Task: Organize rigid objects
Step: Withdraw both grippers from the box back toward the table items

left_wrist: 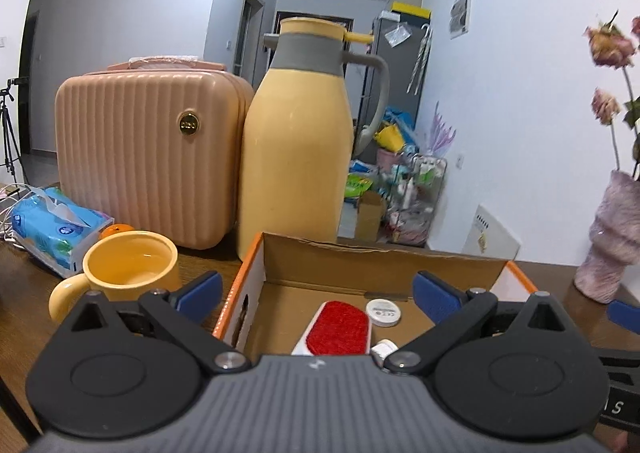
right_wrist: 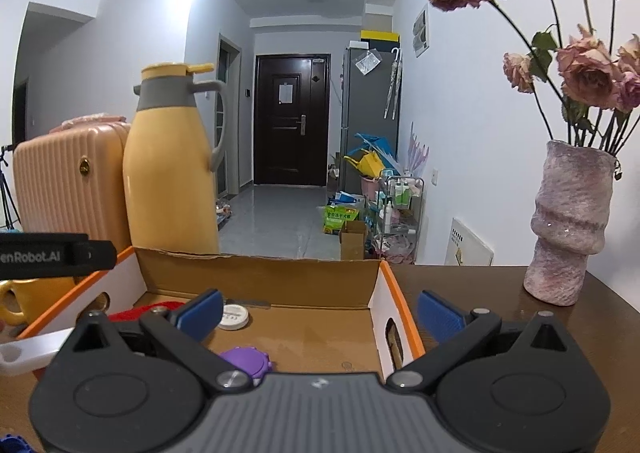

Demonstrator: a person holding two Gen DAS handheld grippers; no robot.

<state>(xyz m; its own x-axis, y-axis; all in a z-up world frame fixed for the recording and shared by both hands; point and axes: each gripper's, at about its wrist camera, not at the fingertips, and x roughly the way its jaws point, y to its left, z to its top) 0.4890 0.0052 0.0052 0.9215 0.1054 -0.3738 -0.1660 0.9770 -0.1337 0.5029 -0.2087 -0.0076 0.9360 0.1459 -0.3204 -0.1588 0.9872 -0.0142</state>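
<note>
An open cardboard box (left_wrist: pixel 384 257) with orange-edged white sides stands on the brown table. Inside lie a red-faced white brush (left_wrist: pixel 338 329), a small white round tin (left_wrist: pixel 383 312) and, in the right wrist view, a purple round object (right_wrist: pixel 245 360). My left gripper (left_wrist: pixel 318 295) hangs open over the box's near edge, nothing between its blue pads. My right gripper (right_wrist: pixel 320 313) is open too, above the box's (right_wrist: pixel 256 273) right side, with the tin (right_wrist: pixel 234 317) beside its left pad. The left gripper's black body (right_wrist: pixel 56 255) shows at the left edge.
A yellow mug (left_wrist: pixel 128 269) sits left of the box. Behind stand a yellow thermos jug (left_wrist: pixel 296 157), a pink ribbed case (left_wrist: pixel 148 157) and a blue tissue pack (left_wrist: pixel 56 225). A pink vase with dried roses (right_wrist: pixel 568 225) stands on the table at right.
</note>
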